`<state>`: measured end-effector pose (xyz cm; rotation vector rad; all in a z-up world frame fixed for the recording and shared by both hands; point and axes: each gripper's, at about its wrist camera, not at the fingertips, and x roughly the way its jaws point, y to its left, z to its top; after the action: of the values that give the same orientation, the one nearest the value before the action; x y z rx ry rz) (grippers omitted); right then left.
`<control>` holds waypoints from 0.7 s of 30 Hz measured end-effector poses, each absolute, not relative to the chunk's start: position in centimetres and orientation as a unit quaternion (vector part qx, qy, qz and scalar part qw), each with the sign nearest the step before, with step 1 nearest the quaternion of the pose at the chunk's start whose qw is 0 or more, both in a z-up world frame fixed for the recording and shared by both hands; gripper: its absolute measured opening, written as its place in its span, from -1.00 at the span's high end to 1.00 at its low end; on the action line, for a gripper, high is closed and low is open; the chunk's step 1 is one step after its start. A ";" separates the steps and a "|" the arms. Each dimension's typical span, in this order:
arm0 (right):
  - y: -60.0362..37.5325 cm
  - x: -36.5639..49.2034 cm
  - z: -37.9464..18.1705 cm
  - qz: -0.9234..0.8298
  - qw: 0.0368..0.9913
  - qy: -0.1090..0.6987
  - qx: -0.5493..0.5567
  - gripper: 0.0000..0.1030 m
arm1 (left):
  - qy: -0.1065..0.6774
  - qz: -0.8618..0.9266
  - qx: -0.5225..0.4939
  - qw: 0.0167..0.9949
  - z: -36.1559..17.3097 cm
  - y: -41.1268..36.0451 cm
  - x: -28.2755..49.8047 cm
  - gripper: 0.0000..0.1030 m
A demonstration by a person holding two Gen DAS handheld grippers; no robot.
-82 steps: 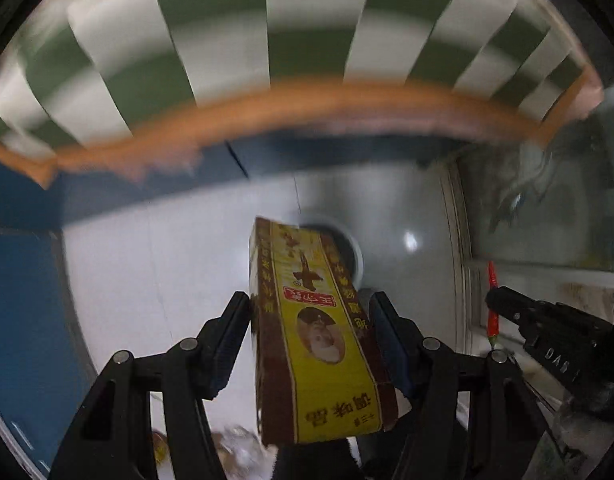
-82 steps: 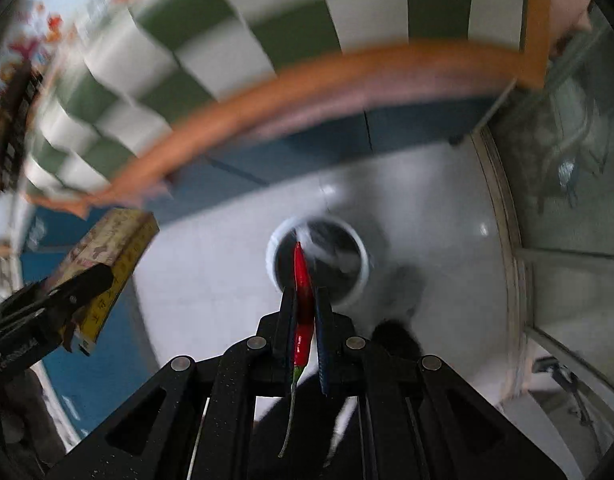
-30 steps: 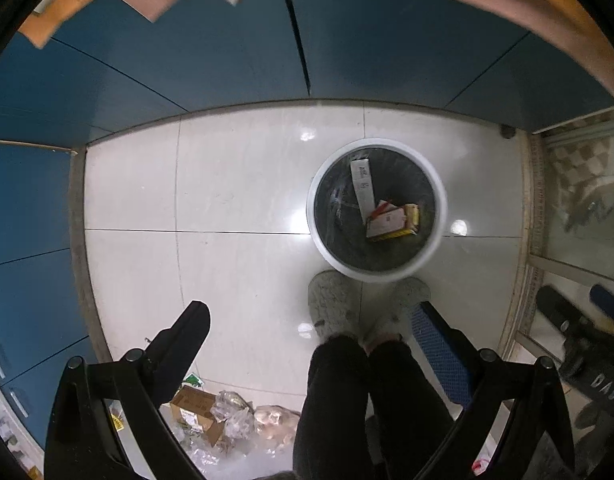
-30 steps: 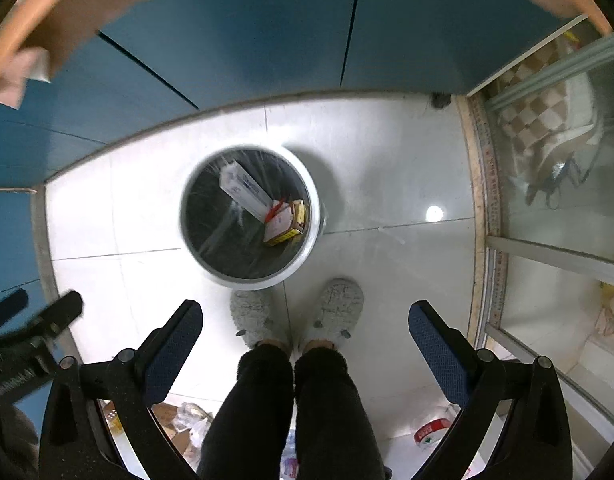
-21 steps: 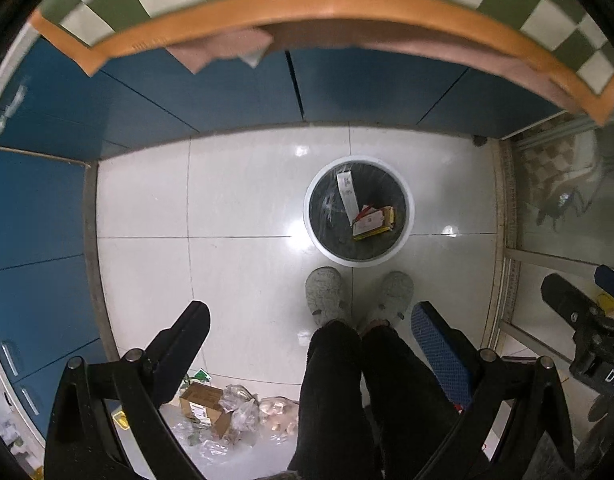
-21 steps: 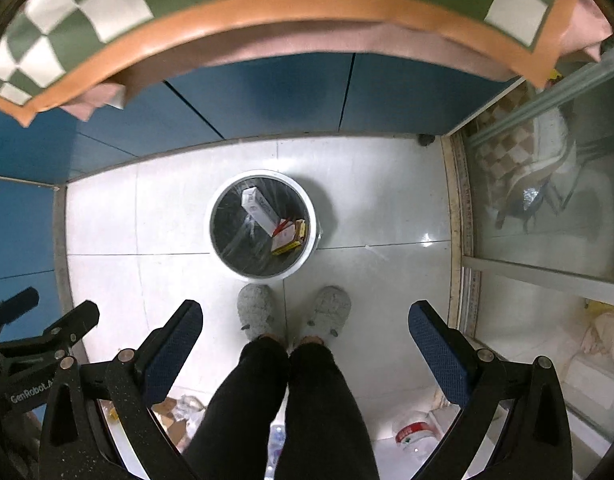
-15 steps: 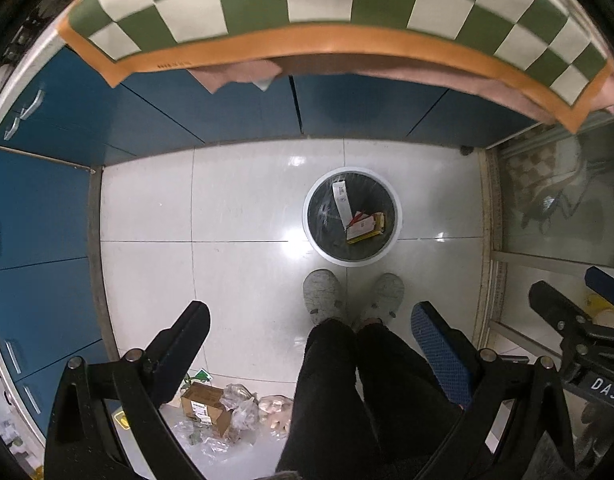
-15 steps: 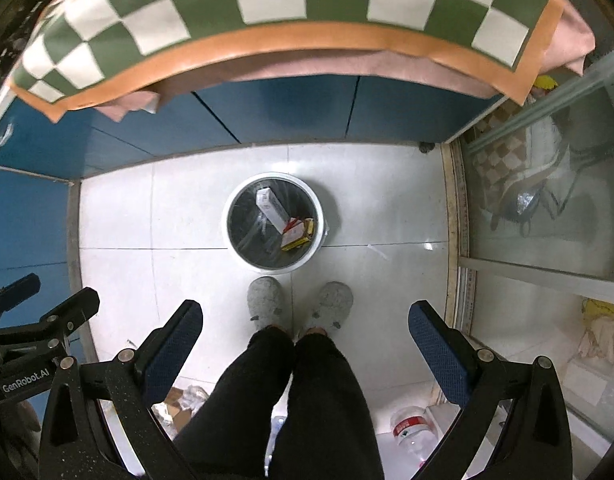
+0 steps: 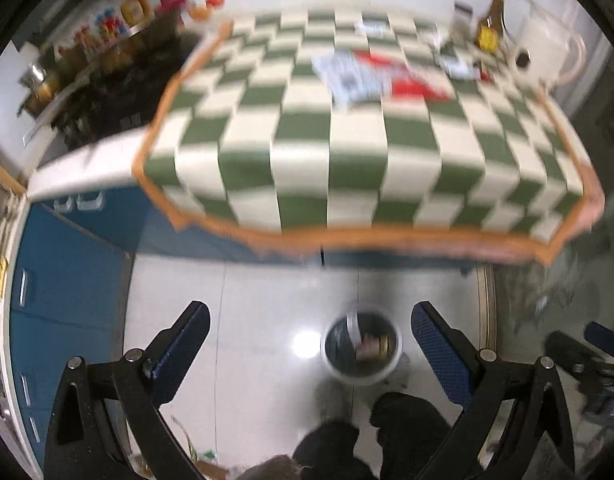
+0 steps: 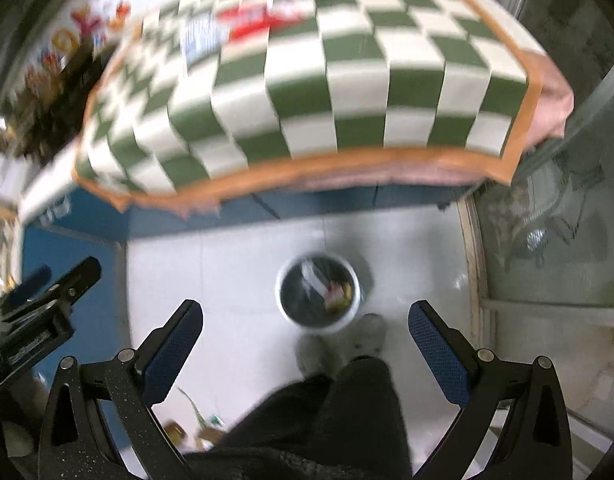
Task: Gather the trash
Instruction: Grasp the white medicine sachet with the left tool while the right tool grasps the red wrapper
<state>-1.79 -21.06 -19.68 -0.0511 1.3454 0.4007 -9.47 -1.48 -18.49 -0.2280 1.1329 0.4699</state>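
Bin (image 10: 318, 297) on floor (image 10: 235, 280) before table (image 10: 347, 92); trash (image 10: 339, 290) in bin

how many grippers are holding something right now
0. The left gripper is open and empty above the white floor, and the right gripper is open and empty too. The round white trash bin on the floor already holds scraps.

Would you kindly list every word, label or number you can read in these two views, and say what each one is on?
None can be read.
Colourful letters on the wall: too blurred.
White and red printed sheets on the checkered tablecloth: print too blurred.
Bottle label at the far end of the table: blurred.
Boxes in the trash bin: too small and blurred.
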 end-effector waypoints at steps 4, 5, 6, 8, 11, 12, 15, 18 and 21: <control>-20.7 5.1 -15.9 0.190 0.788 0.586 0.009 -1.00 | 0.520 0.230 -0.090 0.818 -16.2 0.1 -3.4 -1.00; -20.6 7.1 -15.4 0.188 0.794 0.578 0.014 -1.00 | 0.521 0.230 -0.090 0.817 -16.0 0.3 -1.9 -1.00; -20.7 9.1 -15.1 0.187 0.798 0.573 0.018 -1.00 | 0.523 0.226 -0.097 0.816 -15.8 0.6 0.0 -1.00; -21.4 14.1 -14.9 0.182 0.805 0.564 0.029 -1.00 | 0.530 0.220 -0.114 0.811 -15.6 0.9 3.9 -1.00; -21.9 22.3 -15.5 0.182 0.810 0.556 0.049 -0.84 | 0.541 0.207 -0.146 0.802 -16.3 1.1 11.4 -1.00; -22.0 25.0 -16.1 0.179 0.808 0.558 0.051 -0.76 | 0.546 0.207 -0.152 0.798 -16.5 1.0 13.5 -0.99; -21.7 33.5 -18.4 0.173 0.797 0.575 0.060 -0.21 | 0.569 0.193 -0.187 0.777 -18.3 1.0 20.8 -0.99; -20.5 41.7 -21.5 0.170 0.785 0.593 0.060 -0.19 | 0.593 0.189 -0.198 0.757 -20.6 1.1 27.6 -0.98; -18.7 47.4 -24.4 0.175 0.773 0.607 0.058 -0.19 | 0.612 0.203 -0.191 0.740 -22.6 1.4 32.0 -0.98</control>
<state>47.42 -18.68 -24.35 0.1246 1.3141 0.3802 32.04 1.40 -22.60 -0.4185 1.3419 0.4445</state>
